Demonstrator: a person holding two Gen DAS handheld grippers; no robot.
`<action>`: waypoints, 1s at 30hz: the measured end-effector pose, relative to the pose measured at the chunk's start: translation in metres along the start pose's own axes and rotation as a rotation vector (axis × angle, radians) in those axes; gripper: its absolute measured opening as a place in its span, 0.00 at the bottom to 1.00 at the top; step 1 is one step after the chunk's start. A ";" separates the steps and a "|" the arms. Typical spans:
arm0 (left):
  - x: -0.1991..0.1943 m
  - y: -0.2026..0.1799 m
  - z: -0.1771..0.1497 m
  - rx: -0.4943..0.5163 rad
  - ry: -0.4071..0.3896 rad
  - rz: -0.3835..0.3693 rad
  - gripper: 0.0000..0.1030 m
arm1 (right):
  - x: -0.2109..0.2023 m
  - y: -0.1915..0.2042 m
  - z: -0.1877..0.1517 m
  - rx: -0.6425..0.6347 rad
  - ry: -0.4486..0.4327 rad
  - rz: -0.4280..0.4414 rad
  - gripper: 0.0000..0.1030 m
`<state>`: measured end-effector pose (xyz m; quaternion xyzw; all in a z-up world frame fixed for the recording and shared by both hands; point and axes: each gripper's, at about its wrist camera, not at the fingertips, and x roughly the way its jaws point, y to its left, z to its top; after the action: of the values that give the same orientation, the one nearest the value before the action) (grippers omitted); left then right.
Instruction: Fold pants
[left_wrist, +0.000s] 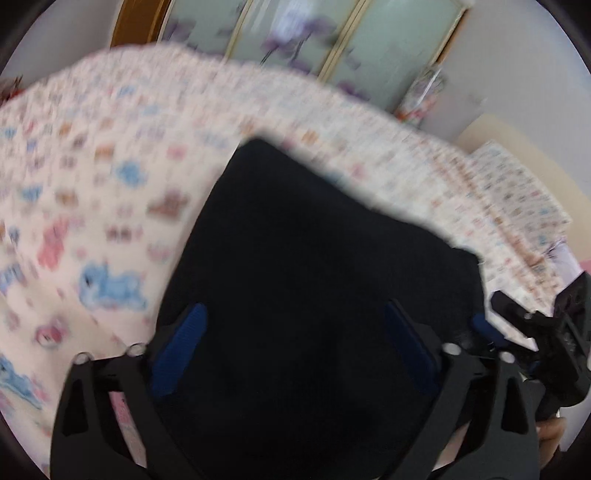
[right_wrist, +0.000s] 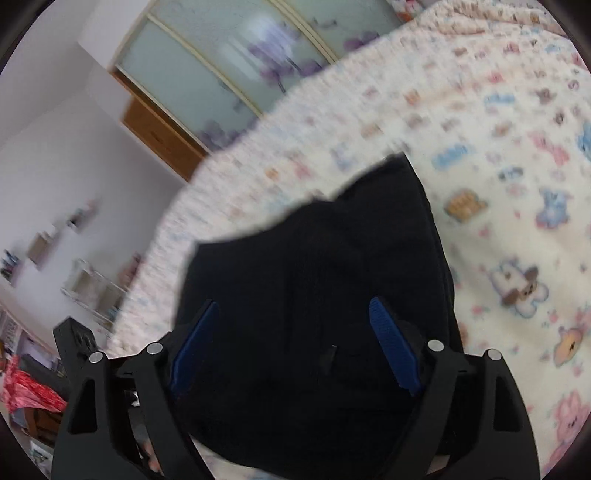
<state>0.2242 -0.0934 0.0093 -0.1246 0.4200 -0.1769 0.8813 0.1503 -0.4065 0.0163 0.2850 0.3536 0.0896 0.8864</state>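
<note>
Pants (left_wrist: 314, 280) lie on bedspread (left_wrist: 92, 177); both hand-held grippers (left_wrist: 295, 347) (right_wrist: 295, 343) spread wide.

Home bedroom. Bed w/ cartoon-animal blanket (left_wrist: 92, 206) fills most of both views. Behind it, wardrobe (right_wrist: 207, 74) w/ frosted sliding doors, purple flower print, wood frame. White wall w/ small shelves (right_wrist: 44, 243), blurred. Red cloth (right_wrist: 26, 391) at lower left of right view.
</note>
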 end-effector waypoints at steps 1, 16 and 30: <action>0.007 0.003 -0.003 0.011 0.012 0.004 0.85 | 0.003 0.003 -0.002 -0.022 -0.002 -0.006 0.82; -0.017 -0.020 -0.026 0.167 -0.075 0.139 0.98 | -0.055 0.015 -0.025 0.014 -0.078 0.215 0.83; 0.006 -0.018 -0.044 0.171 -0.015 0.130 0.98 | -0.032 -0.002 -0.051 0.049 -0.032 0.197 0.97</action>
<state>0.1893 -0.1150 -0.0151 -0.0228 0.4041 -0.1534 0.9015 0.0920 -0.3972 0.0043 0.3414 0.3117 0.1632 0.8716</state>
